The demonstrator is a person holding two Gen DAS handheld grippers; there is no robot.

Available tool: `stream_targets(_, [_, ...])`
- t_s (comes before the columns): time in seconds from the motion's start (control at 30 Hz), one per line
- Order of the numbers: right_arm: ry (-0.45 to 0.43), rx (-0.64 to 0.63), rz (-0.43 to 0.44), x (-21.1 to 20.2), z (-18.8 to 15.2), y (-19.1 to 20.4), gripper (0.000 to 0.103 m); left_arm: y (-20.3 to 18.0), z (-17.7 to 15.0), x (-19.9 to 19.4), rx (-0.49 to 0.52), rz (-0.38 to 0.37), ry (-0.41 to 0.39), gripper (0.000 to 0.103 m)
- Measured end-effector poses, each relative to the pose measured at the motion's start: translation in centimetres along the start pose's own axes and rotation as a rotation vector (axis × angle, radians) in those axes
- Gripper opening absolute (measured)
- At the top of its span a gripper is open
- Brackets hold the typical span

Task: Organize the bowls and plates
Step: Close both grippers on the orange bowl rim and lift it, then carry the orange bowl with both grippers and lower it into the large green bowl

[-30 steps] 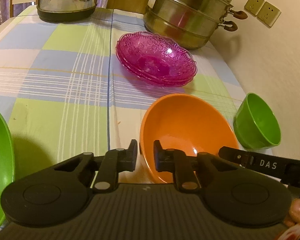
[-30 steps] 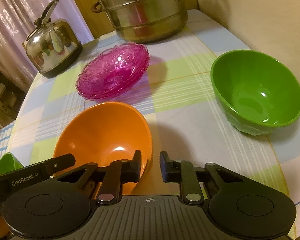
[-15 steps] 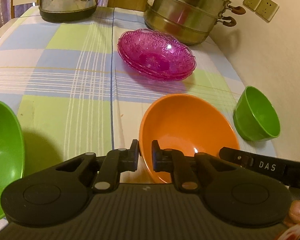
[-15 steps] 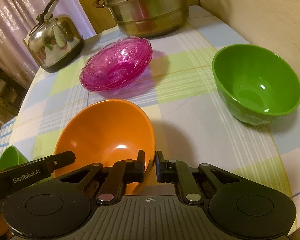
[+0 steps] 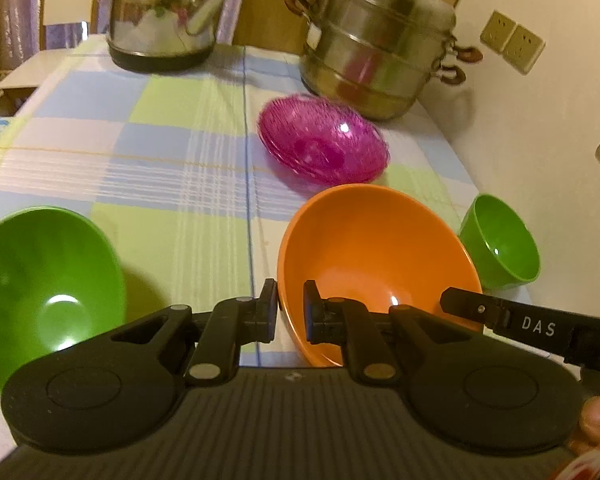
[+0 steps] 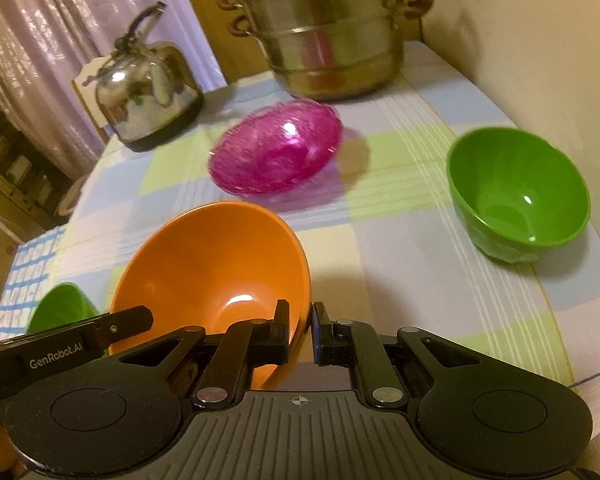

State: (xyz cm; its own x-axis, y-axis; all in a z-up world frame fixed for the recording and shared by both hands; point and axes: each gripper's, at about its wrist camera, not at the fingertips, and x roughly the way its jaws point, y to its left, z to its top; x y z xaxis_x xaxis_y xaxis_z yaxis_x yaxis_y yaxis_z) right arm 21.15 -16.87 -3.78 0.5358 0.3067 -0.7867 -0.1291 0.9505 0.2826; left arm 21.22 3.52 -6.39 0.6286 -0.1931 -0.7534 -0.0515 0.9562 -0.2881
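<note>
An orange bowl (image 5: 376, 256) (image 6: 212, 264) is held between both grippers, a little above the checked tablecloth. My left gripper (image 5: 290, 304) is shut on its left rim. On the opposite rim my right gripper (image 6: 300, 328) is shut too. Each gripper's arm shows at the edge of the other's view. One green bowl (image 5: 48, 280) (image 6: 60, 308) sits on the cloth to the left of the orange one. A second green bowl (image 5: 500, 240) (image 6: 516, 196) stands to the right, near the wall. Stacked pink glass plates (image 5: 324, 148) (image 6: 276, 152) lie further back.
A steel steamer pot (image 5: 380, 40) (image 6: 332, 32) stands at the back by the wall, and a steel kettle (image 5: 164, 12) (image 6: 148, 88) at the back left. The wall (image 5: 540, 140) runs along the table's right side. A thumb (image 5: 596, 416) shows at the lower right.
The right jaws have closed onto the orange bowl's rim. Both grippers have risen with the bowl, and the table objects now look further away and lower.
</note>
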Motion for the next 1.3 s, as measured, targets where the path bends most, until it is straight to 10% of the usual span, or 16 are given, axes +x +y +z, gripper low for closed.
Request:
stream_targets(0.67, [0.006,-0.137,0.194,0.5,0.3,13.1,0.011,10.8,1.7,-9.8,-0.128,0.161,-0.126,0.011])
stream_targets(1.3, [0.135,-0.205,0.219,7.2,-2.1,18.9,0.011,17.6,-0.5,-8.5,-0.206,0.237,-0.075,0.011])
